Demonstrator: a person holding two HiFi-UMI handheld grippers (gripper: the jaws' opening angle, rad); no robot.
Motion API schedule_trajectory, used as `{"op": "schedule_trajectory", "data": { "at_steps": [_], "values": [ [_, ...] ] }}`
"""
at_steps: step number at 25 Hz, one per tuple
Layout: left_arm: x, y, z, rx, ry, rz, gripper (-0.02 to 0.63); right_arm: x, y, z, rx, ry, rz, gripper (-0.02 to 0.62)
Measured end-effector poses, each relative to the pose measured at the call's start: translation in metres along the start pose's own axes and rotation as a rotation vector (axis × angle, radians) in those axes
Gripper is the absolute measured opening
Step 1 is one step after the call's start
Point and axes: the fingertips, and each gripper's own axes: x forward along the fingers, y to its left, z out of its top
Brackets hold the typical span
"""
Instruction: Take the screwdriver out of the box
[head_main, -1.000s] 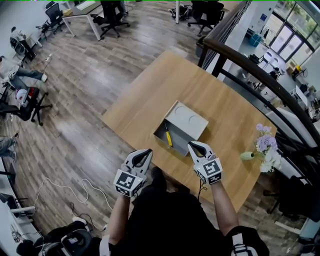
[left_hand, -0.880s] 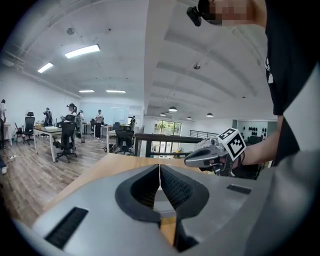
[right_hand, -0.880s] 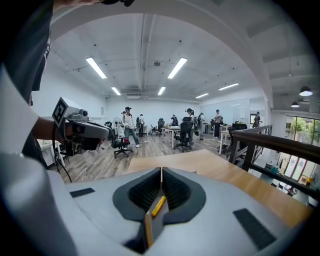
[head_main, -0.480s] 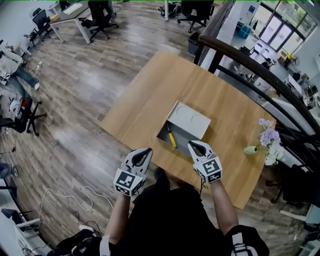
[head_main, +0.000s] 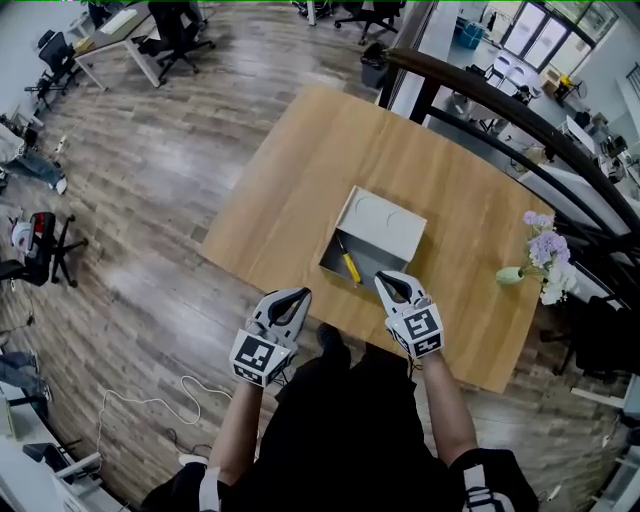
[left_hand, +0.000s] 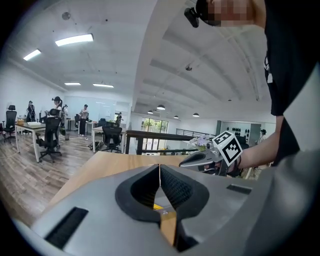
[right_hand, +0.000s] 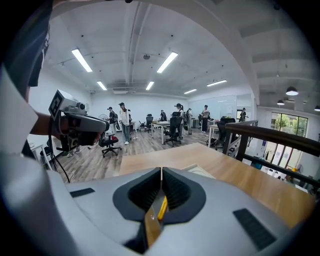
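Note:
A grey box (head_main: 383, 229) stands open on the wooden table (head_main: 300, 180), near its front edge. A yellow-handled screwdriver (head_main: 348, 265) lies inside on the box floor, towards its left side. My left gripper (head_main: 298, 294) hovers shut and empty off the table's front edge, left of the box. My right gripper (head_main: 385, 280) is shut and empty too, its tip just at the box's near edge. In the left gripper view the jaws (left_hand: 159, 168) meet, with the right gripper (left_hand: 212, 155) beyond. Through the shut right gripper (right_hand: 161, 171) a strip of the yellow screwdriver (right_hand: 162, 208) shows.
A small vase of purple and white flowers (head_main: 538, 264) stands at the table's right edge. A dark stair railing (head_main: 520, 120) runs behind the table. Office chairs (head_main: 45, 235) and a white cable (head_main: 150, 402) lie on the wooden floor to the left.
The table and box have drawn nearer to both grippers, and the right tip now reaches the box's near edge. Both grippers stay shut and level with each other.

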Motion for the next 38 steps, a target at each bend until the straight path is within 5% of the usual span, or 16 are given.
{"op": "schedule_trajectory", "data": {
  "at_steps": [14, 31, 38],
  "values": [
    [0.016, 0.015, -0.002, -0.024, 0.018, -0.022, 0.025, 0.022, -0.013, -0.023, 0.033, 0.088, -0.002, 0.026],
    [0.035, 0.034, -0.004, -0.054, 0.055, 0.032, 0.025, 0.091, -0.003, -0.09, -0.068, 0.328, 0.124, 0.028],
    [0.037, 0.039, -0.007, -0.051, 0.077, 0.036, 0.025, 0.111, -0.009, -0.105, -0.033, 0.372, 0.121, 0.028]
  ]
}}
